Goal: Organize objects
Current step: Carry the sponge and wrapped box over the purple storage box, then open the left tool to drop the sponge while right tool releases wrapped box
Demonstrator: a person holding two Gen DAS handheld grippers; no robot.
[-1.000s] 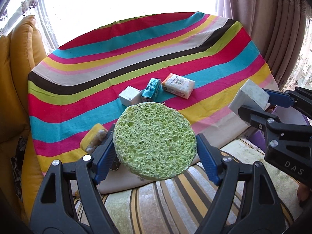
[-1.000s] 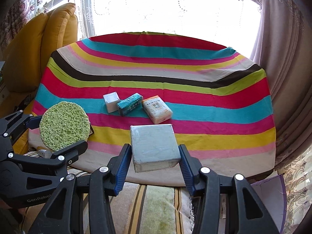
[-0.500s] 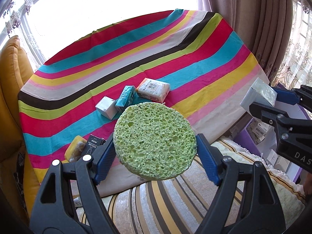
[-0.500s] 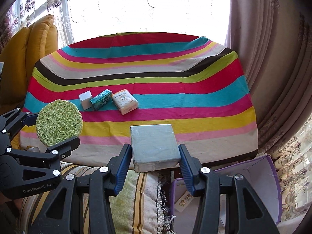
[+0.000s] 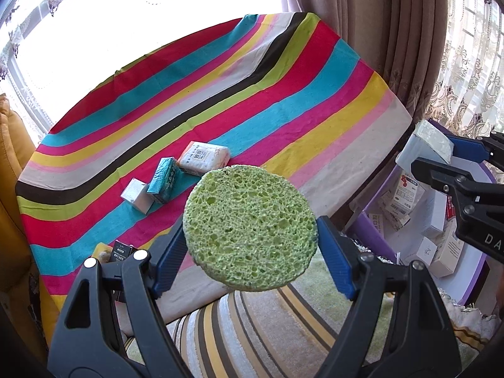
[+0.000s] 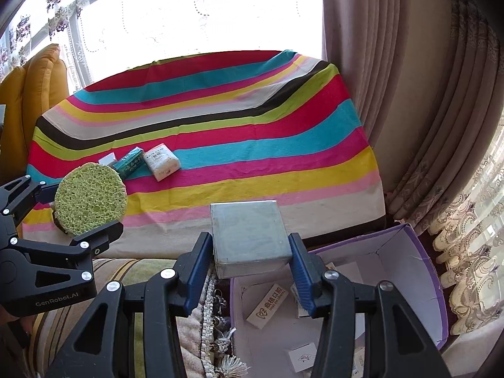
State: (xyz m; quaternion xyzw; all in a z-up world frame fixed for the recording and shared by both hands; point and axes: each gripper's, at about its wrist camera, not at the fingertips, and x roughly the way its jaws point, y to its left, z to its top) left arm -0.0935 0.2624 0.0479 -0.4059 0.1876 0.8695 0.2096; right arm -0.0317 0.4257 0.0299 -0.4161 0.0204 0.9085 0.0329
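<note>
My left gripper (image 5: 250,233) is shut on a round green sponge (image 5: 250,226), held in the air off the table's near edge; the sponge also shows in the right wrist view (image 6: 89,198). My right gripper (image 6: 249,249) is shut on a grey wrapped box (image 6: 249,233), held above the near left corner of a purple bin (image 6: 419,252). The grey box also shows at the right in the left wrist view (image 5: 423,145), above the bin (image 5: 371,230). On the striped tablecloth (image 6: 252,132) lie a small white box (image 5: 137,195), a teal box (image 5: 163,179) and a white packet (image 5: 203,156).
The purple bin holds several small boxes and packets (image 6: 267,305). A striped rug (image 5: 252,330) covers the floor below. A yellow armchair (image 6: 34,94) stands left of the table, curtains (image 6: 425,110) to the right. A black packet (image 5: 121,250) lies at the table's near left.
Both grippers have swung to the right with their loads. The purple bin has come into view under the right gripper. The table items now sit further left.
</note>
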